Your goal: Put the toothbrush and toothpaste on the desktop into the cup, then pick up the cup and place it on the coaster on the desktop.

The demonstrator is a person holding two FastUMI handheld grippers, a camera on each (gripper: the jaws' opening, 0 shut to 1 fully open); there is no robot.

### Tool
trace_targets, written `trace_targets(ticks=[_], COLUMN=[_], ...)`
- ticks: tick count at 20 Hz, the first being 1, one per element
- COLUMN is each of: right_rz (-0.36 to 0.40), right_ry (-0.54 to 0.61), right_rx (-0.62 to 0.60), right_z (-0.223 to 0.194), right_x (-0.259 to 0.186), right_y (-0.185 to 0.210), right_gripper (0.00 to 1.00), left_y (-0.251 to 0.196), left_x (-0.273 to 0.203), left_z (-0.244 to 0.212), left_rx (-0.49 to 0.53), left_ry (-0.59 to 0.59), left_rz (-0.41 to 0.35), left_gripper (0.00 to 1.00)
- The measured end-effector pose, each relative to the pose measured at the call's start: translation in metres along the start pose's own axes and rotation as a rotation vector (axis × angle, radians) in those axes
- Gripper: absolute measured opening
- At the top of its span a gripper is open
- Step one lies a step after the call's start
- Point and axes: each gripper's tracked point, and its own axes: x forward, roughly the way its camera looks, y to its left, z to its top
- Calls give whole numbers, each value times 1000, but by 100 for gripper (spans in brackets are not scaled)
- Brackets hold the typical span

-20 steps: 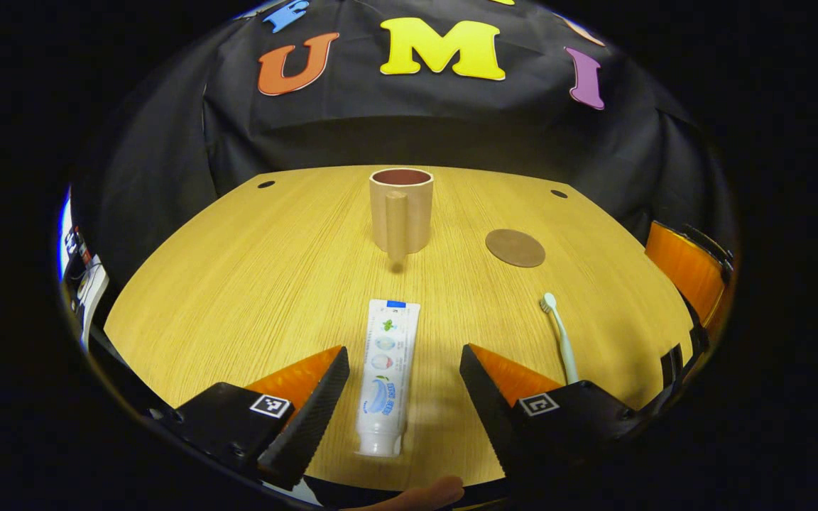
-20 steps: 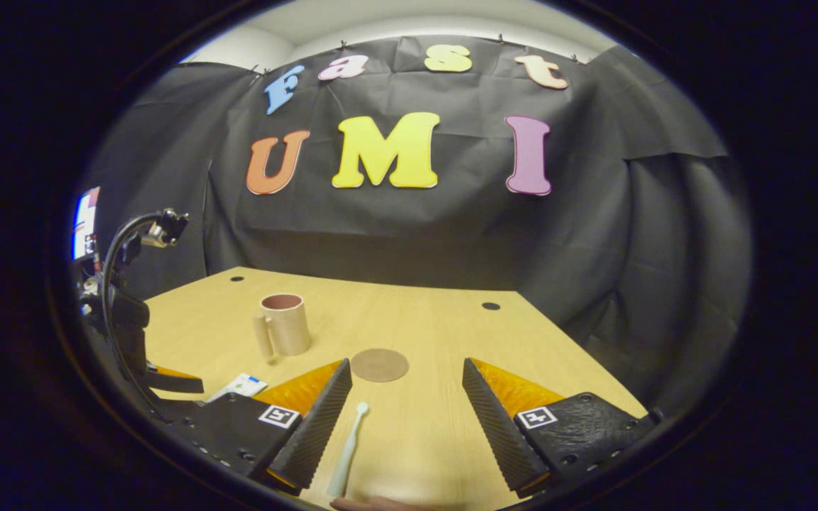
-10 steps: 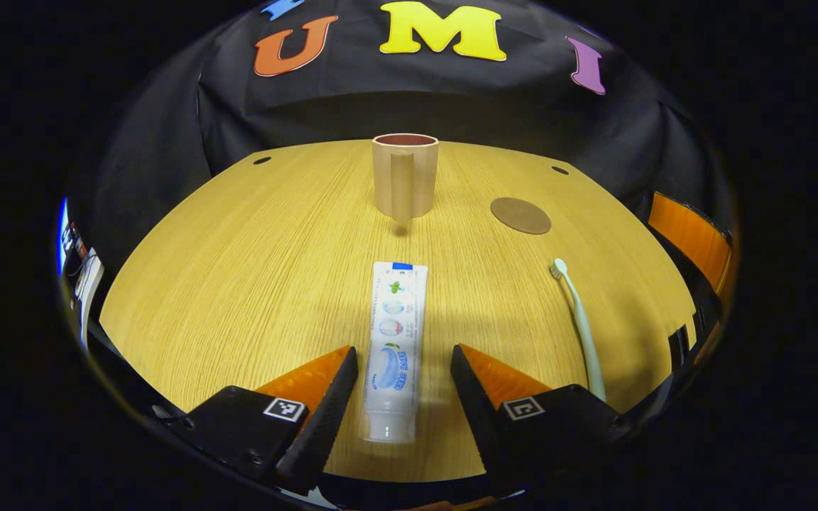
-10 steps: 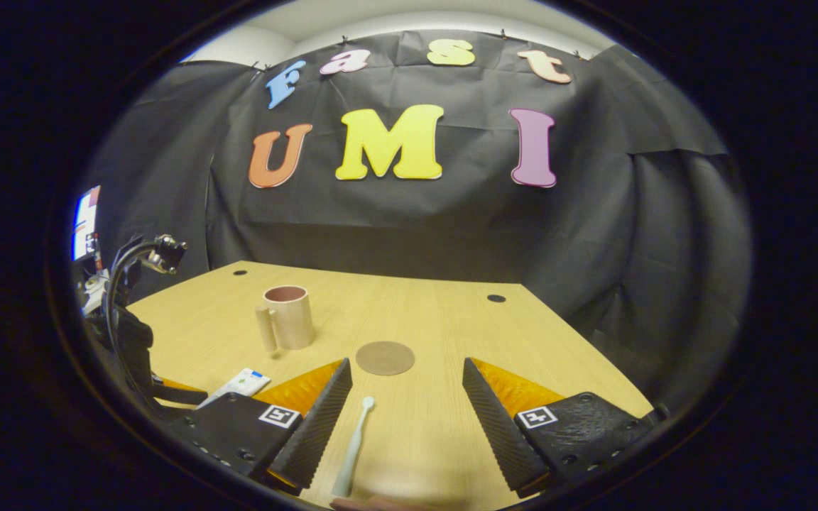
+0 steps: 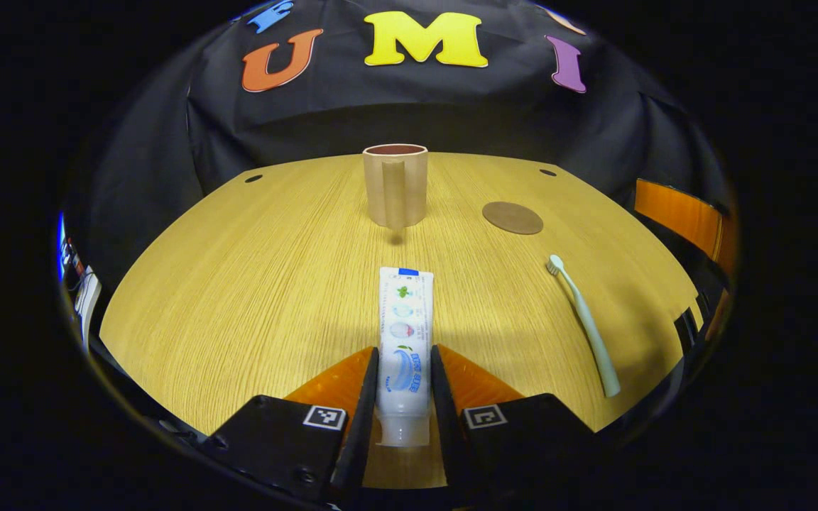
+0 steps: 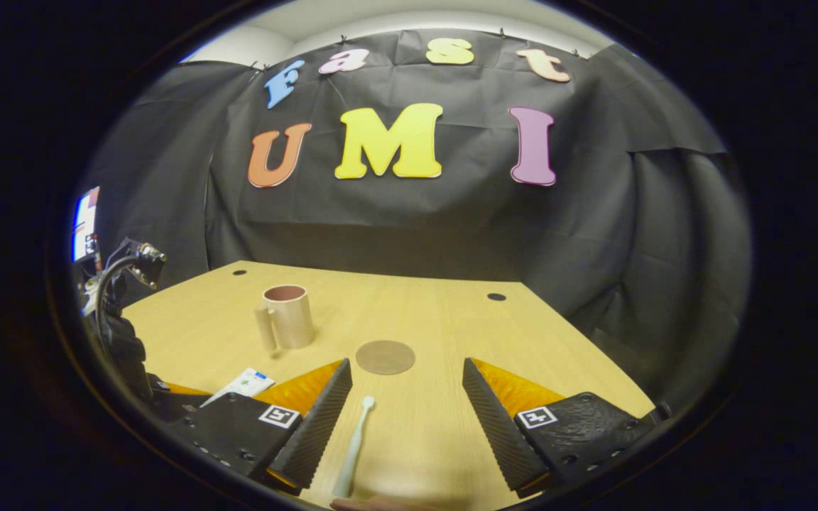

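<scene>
While the left tongs (image 5: 403,397) squeeze the white toothpaste tube (image 5: 405,341) on the wooden desk (image 5: 253,284), the right tongs (image 6: 405,404) sit open, a pale toothbrush (image 6: 353,448) between them.

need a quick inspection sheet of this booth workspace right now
surface: light wooden desktop, two small dark holes near its far edge
job's things: beige handled cup upright with nothing seen inside; round brown coaster bare; pale green toothbrush lying flat; white toothpaste tube lying flat, cap towards the camera
clutter: nothing seen
grippers: left hand-held gripper shut on the tube near its cap end; right hand-held gripper open, toothbrush beside its left finger
cables: dark cable loop at the desk's left edge
surroundings: black cloth wall, lit screen at left
</scene>
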Motion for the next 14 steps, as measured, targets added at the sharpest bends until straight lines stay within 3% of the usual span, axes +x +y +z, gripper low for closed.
trace_targets(ticks=[1,2,7,12,14], right_rz=[-1,-1,12,40,39], right_ry=[13,29,125,283,305], right_rx=[0,-1,-6,32,6], right_z=[-4,-8,-43,-87,-97], right_x=[1,3,12,21,24], right_y=[2,4,17,30,33], right_gripper=[95,95,96,94,96], left_y=[1,2,-2,22,24], left_x=[1,2,1,-24,-29], left_z=[-1,-2,2,45,56], left_rx=[6,-1,-30,16,8], left_ry=[-5,-8,-51,-240,-297], left_rz=[2,6,-8,126,141], left_gripper=[50,43,41,41,41])
